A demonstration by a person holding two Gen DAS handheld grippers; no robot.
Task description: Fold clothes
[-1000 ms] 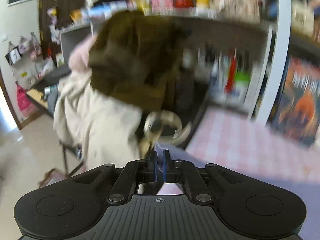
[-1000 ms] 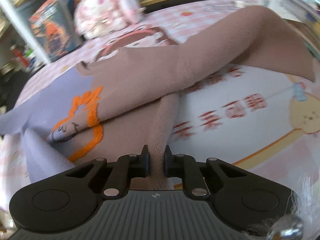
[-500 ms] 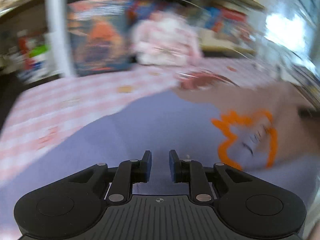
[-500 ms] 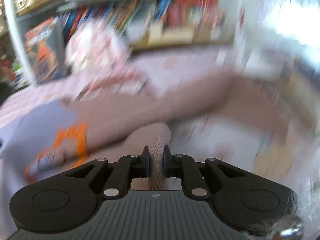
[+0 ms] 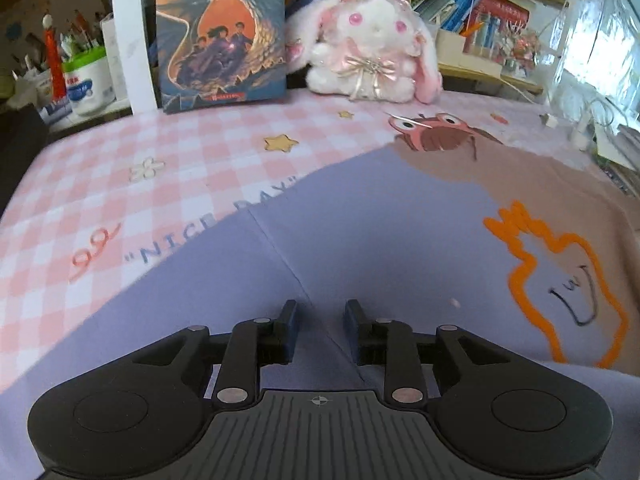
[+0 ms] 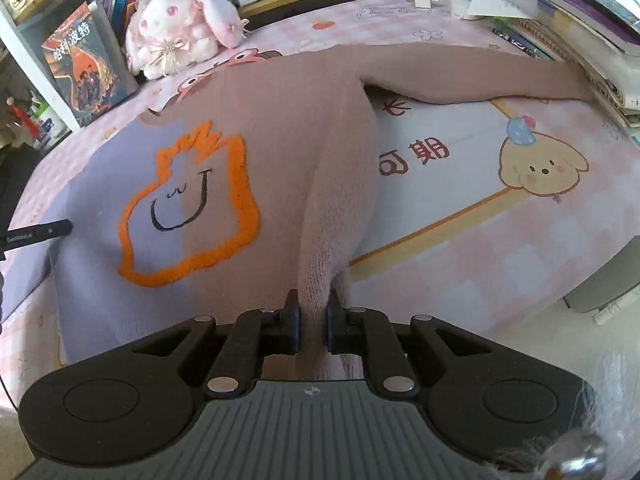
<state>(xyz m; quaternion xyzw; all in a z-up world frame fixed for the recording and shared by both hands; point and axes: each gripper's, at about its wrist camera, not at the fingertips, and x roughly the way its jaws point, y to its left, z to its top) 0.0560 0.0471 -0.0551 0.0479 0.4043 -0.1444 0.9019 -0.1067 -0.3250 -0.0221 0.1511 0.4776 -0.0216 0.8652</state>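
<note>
Right wrist view, bottom centre: my right tongs point(image 6: 311, 316) pinch a ridge of the sweater point(image 6: 288, 132) at its brown side, cloth bunched between the pads. In the left wrist view, low in frame, my left tongs point(image 5: 319, 320) stand parted over the lilac half, a seam running between them, nothing held. The sweater lies spread on the table point(image 6: 500, 260), the orange outlined face point(image 6: 188, 204) up, one brown sleeve point(image 6: 480, 80) stretched toward the upper right. Past it, the plush rabbit point(image 5: 368, 40) and a book point(image 5: 220, 32) stand at the top.

To fold well, I judge I should keep the pinch firm, lift the edge evenly, and lay it flat without dragging the body.

A second ago my left tongs were shut and pointed off at the room, and the sleeve lay crossed over the chest; now it lies outward.
</note>
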